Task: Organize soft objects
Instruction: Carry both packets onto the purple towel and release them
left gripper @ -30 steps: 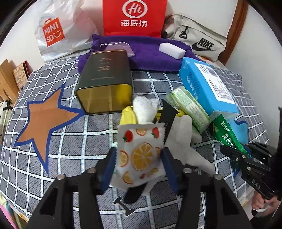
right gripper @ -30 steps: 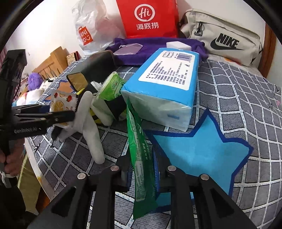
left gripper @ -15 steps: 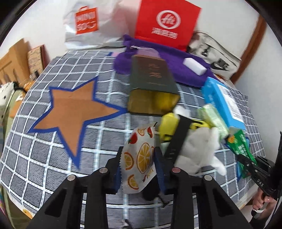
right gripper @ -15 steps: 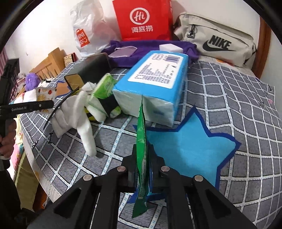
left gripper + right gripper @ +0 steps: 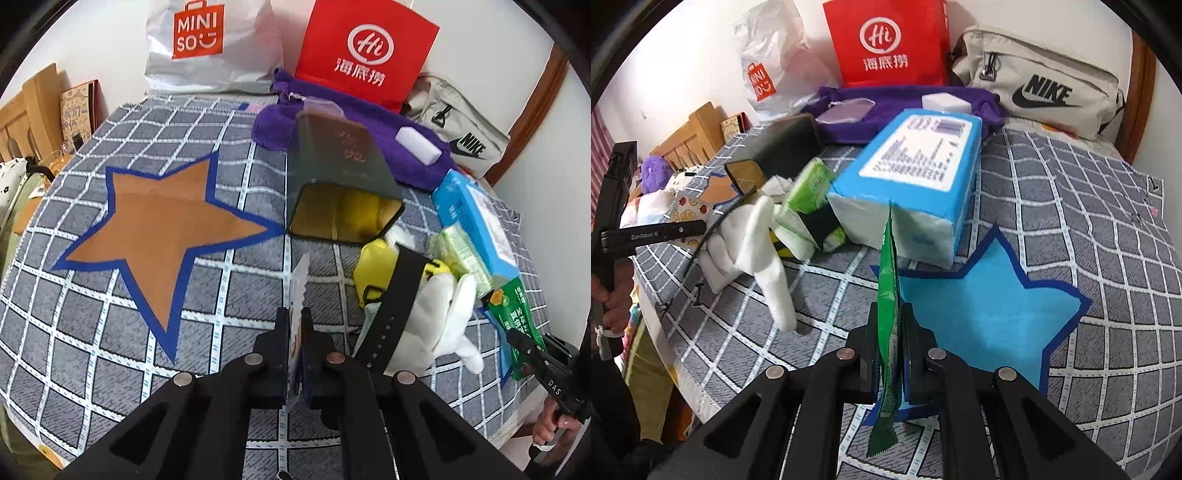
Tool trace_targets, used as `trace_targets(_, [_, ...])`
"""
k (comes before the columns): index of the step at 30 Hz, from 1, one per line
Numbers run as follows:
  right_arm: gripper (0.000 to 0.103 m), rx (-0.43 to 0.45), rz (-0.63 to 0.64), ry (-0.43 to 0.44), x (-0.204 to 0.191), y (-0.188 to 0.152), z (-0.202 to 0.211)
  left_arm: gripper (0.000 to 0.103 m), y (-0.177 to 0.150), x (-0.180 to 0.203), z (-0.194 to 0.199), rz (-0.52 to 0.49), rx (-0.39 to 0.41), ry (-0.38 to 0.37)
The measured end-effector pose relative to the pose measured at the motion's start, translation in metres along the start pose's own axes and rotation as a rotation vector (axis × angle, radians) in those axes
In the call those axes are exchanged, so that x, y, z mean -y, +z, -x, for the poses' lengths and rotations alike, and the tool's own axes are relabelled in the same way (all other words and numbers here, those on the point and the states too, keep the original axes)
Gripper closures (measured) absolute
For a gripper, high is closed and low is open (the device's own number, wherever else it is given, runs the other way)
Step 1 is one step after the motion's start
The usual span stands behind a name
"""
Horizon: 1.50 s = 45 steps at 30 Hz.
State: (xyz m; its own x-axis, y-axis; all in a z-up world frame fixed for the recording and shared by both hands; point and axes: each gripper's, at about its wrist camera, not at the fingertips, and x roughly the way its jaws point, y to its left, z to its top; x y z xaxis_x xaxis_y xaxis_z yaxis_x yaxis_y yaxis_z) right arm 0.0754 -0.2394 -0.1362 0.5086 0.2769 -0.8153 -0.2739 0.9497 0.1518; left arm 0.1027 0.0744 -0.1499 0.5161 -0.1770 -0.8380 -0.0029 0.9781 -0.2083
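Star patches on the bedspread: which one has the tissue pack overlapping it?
The blue star; the blue tissue pack sits on its top edge. The orange star lies bare.

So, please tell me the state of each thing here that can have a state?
Left gripper: shut on the fruit-print packet, held edge-on.
Right gripper: shut on the green packet, hanging through.
Dark tin: lying on its side, open end facing the camera.
Blue tissue pack: lying flat, sealed.
White glove: limp on the cloth.
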Motion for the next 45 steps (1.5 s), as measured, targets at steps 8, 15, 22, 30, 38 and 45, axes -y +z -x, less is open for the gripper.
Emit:
trace_targets(8, [0.095,0.067,0.008,0.029,-0.006,0.017,0.028,0.097,0.016,0.012,0.014,-0.022,0.023,-0.008])
trace_targets(15, [0.095,0.114,0.035,0.028,-0.009,0.042,0.043,0.097,0.037,0.032,0.03,-0.063,0.061,0.005])
trace_targets(22, [0.095,0.127,0.046,0.018,-0.004,0.069,0.041,0.097,0.063,0.05,0.032,-0.086,0.068,-0.017])
trace_targets(30, [0.095,0.133,0.039,-0.002,0.004,0.109,0.029,0.097,0.097,0.062,0.02,-0.086,0.048,-0.074])
trace_targets(38, [0.095,0.138,0.045,-0.009,0.01,0.158,0.004,0.097,0.134,0.064,-0.001,-0.084,0.033,-0.074])
trace_targets(45, [0.095,0.135,0.044,-0.005,0.015,0.192,-0.019,0.097,0.165,0.063,-0.012,-0.086,0.039,-0.062])
